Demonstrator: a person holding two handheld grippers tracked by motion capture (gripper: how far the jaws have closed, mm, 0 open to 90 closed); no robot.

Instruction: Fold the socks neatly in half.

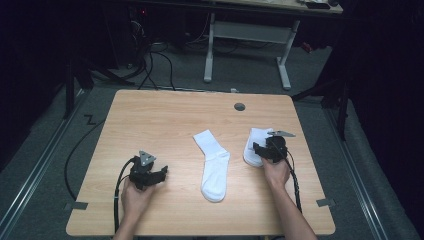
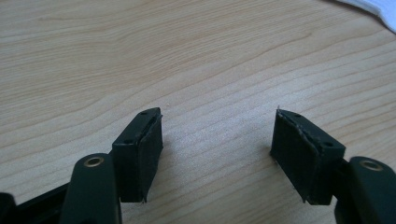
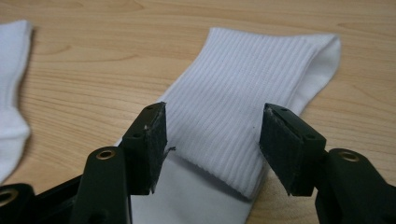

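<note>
Right gripper [image 3: 212,140] is hanging spread wide over the folded sock [image 3: 243,98]. Soft, floppy thing, so I'm guessing pinching the doubled edge works best.

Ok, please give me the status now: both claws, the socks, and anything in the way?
Left claw open over bare table. Right claw open, astride folded white sock, no grip. Second sock flat, mid-table. Nothing in the way.

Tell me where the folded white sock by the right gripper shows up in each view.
High view: the folded sock lies right of centre, partly under the right gripper.
Right gripper view: it fills the middle, between and beyond the open jaws.
Left gripper view: not in it; the white corner at top right cannot be told apart.
Shared landmark: the light wooden table.
</note>
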